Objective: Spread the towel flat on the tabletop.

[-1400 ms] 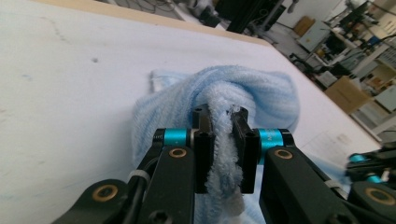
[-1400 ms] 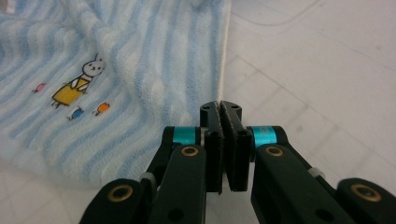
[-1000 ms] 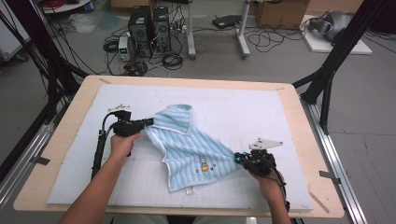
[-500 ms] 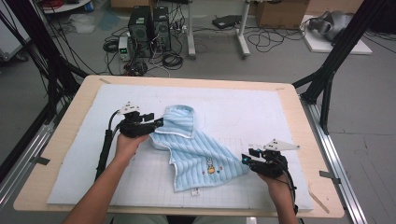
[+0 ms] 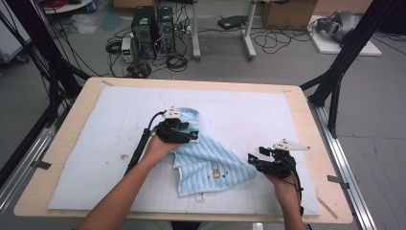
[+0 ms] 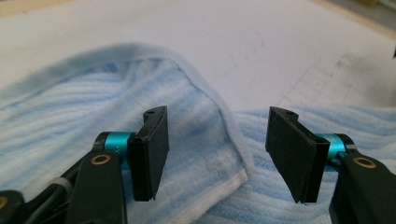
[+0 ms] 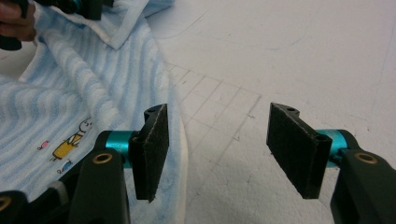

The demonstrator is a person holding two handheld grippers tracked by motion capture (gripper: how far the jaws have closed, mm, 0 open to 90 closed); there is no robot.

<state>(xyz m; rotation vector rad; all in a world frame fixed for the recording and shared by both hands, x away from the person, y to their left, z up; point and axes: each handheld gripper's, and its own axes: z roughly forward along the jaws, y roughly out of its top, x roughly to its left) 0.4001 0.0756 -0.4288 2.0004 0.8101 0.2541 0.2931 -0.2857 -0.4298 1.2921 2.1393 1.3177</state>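
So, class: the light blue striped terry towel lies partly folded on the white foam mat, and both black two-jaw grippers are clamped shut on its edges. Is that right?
Not quite. The light blue striped terry towel does lie partly folded on the white foam mat, but neither gripper is clamped. The left gripper stands open over the folded hem in the left gripper view, and the right gripper stands open beside the towel's edge in the right gripper view.

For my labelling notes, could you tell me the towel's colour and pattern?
The towel is light blue with white stripes, clearest in the right gripper view.

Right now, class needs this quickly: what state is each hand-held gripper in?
Left hand-held gripper: open, jaws either side of a folded towel edge, holding nothing.
Right hand-held gripper: open, empty, at the towel's edge.
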